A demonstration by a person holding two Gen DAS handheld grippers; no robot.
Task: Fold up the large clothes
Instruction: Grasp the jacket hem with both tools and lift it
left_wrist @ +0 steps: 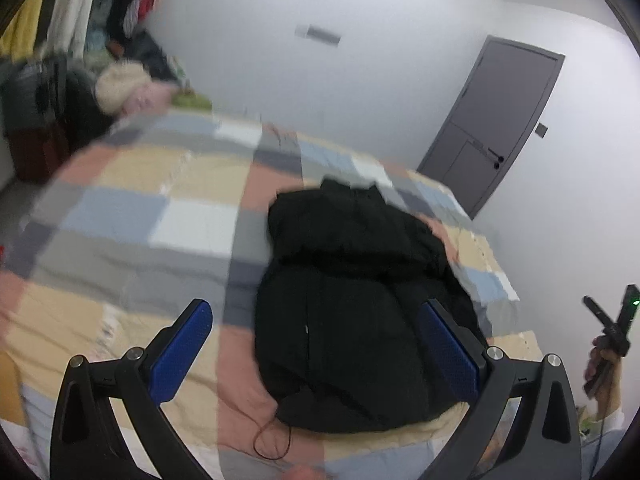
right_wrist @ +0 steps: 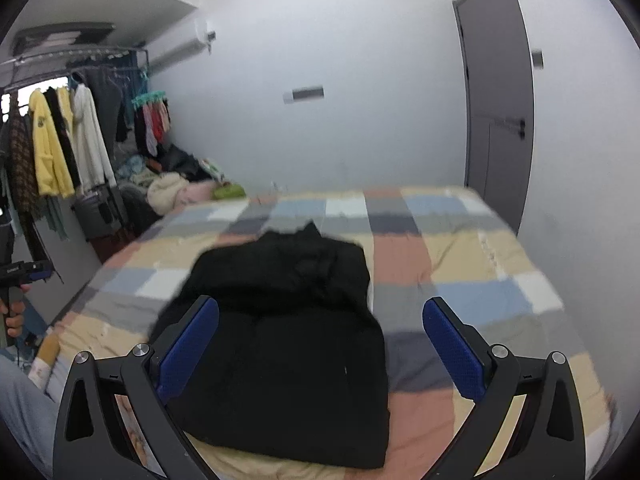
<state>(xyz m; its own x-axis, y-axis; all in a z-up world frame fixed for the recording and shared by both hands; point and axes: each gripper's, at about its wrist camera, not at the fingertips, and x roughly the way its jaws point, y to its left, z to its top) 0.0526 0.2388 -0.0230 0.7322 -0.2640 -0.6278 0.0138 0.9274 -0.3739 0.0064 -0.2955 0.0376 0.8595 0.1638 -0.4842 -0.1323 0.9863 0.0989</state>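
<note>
A black garment (left_wrist: 352, 304) lies folded in a compact bundle on the checkered bedspread (left_wrist: 140, 208), near the bed's front edge. It also shows in the right wrist view (right_wrist: 288, 332). My left gripper (left_wrist: 316, 312) is open and empty, held above the garment's near part. My right gripper (right_wrist: 320, 312) is open and empty, held above the garment too. The right gripper also shows at the far right of the left wrist view (left_wrist: 612, 320), and the left one at the far left of the right wrist view (right_wrist: 24, 272).
A thin red cord (left_wrist: 272, 436) lies by the garment's front edge. A grey door (right_wrist: 496, 112) stands at the right. A clothes rack with hanging garments (right_wrist: 60, 148) and a pile of clothes (right_wrist: 172, 188) are at the left beyond the bed.
</note>
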